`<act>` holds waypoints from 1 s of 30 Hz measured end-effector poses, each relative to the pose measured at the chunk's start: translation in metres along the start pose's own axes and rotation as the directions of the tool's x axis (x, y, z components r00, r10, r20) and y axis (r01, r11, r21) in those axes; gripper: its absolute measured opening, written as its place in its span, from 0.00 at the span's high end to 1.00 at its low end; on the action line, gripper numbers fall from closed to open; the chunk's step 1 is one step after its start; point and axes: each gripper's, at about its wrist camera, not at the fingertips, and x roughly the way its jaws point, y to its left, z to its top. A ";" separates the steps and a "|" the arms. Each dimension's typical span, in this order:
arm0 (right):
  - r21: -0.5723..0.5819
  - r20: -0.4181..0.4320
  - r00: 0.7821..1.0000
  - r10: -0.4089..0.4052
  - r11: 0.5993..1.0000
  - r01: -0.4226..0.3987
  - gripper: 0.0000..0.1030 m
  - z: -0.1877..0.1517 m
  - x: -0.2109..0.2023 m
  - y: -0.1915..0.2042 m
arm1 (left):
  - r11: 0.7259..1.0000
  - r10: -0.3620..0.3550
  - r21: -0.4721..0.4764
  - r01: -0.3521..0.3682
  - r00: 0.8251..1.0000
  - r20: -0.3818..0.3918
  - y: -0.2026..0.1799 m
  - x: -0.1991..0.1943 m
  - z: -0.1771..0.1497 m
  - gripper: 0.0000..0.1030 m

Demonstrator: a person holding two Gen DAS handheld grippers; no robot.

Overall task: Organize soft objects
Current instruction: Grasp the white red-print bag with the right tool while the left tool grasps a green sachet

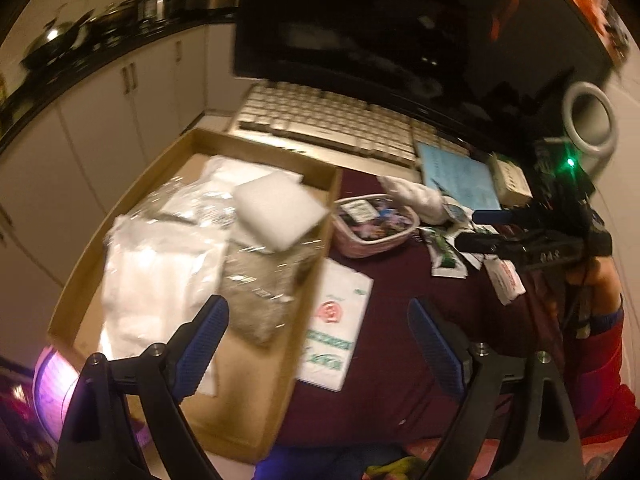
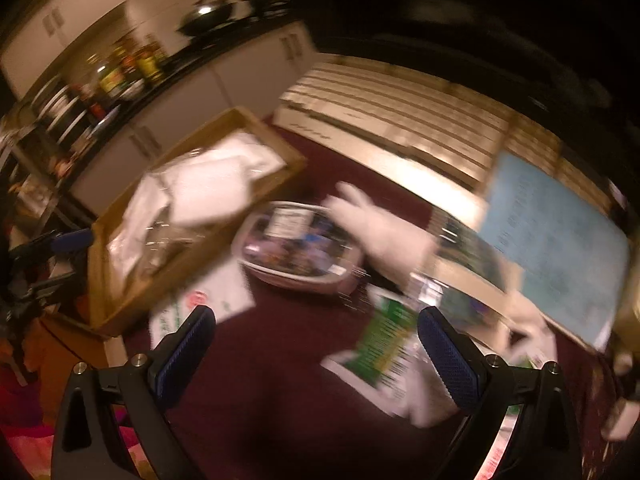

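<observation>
A cardboard tray [image 1: 316,240] holds a white foam pad [image 1: 280,212], folded white cloths [image 1: 160,276] and a clear bag of grey stuff [image 1: 260,292]. My left gripper [image 1: 318,320] hangs open over the tray's right wall and a white printed bag [image 1: 340,320], with nothing between its fingers. A white soft cloth [image 2: 380,228] lies on the maroon tabletop [image 2: 280,380] beside a pink basket [image 2: 300,248]. My right gripper [image 2: 316,320] is wide open above the tabletop, empty, near a green packet [image 2: 384,344]. The same gripper [image 1: 492,228] shows at the right of the left wrist view.
A white keyboard [image 1: 328,124] and a dark monitor [image 1: 400,28] stand behind. A blue sheet [image 1: 460,176] and scattered packets [image 1: 448,256] lie at the right. Kitchen cabinets [image 1: 100,120] run along the left. A red sleeve [image 1: 608,352] is at the right edge.
</observation>
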 end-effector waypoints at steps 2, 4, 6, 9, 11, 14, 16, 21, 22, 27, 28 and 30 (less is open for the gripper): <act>0.035 0.004 1.000 -0.005 0.999 0.005 0.01 -0.003 -0.004 -0.012 | 0.999 -0.018 0.032 0.019 1.000 -0.009 -0.013 0.007 0.002 0.12; 0.073 0.003 1.000 -0.008 0.997 0.008 0.01 -0.008 -0.007 -0.024 | 0.998 -0.031 0.059 0.032 0.999 -0.020 -0.024 0.015 0.003 0.12; 0.098 0.002 1.000 -0.005 0.995 0.005 0.01 -0.012 -0.008 -0.030 | 0.995 -0.046 0.092 0.049 0.998 -0.042 -0.035 0.025 0.002 0.12; 0.122 -0.002 1.000 0.005 0.993 -0.004 0.01 -0.020 -0.009 -0.037 | 0.991 -0.053 0.120 0.061 0.996 -0.067 -0.045 0.036 0.003 0.12; 0.139 -0.001 1.000 -0.007 0.990 0.007 0.01 -0.022 -0.010 -0.042 | 0.989 -0.067 0.123 0.077 0.995 -0.080 -0.051 0.043 0.004 0.12; 0.162 0.001 1.000 -0.024 0.986 0.023 0.01 -0.024 -0.014 -0.052 | 0.986 -0.104 0.123 0.115 0.990 -0.091 -0.063 0.053 0.005 0.12; 0.178 0.000 0.999 -0.033 0.984 0.033 0.01 -0.026 -0.017 -0.060 | 0.983 -0.123 0.128 0.135 0.987 -0.100 -0.073 0.060 0.004 0.12; 0.214 -0.015 0.997 -0.069 0.974 0.071 0.01 -0.036 -0.024 -0.078 | 0.975 -0.146 0.150 0.165 0.981 -0.131 -0.100 0.087 -0.001 0.12; 0.219 -0.020 0.997 -0.075 0.973 0.078 0.01 -0.039 -0.025 -0.081 | 0.975 -0.144 0.150 0.164 0.980 -0.137 -0.103 0.090 0.000 0.12; 0.227 -0.068 0.987 -0.146 0.961 0.157 0.01 -0.060 -0.030 -0.089 | 0.975 -0.120 0.172 0.143 0.983 -0.140 -0.125 0.111 0.004 0.12; 0.223 -0.084 0.981 -0.173 0.957 0.187 0.01 -0.065 -0.030 -0.089 | 0.975 -0.116 0.174 0.139 0.984 -0.135 -0.127 0.113 0.005 0.12; 0.206 -0.118 0.966 -0.230 0.946 0.250 0.01 -0.077 -0.030 -0.087 | 0.977 -0.100 0.174 0.122 0.987 -0.126 -0.134 0.120 0.009 0.12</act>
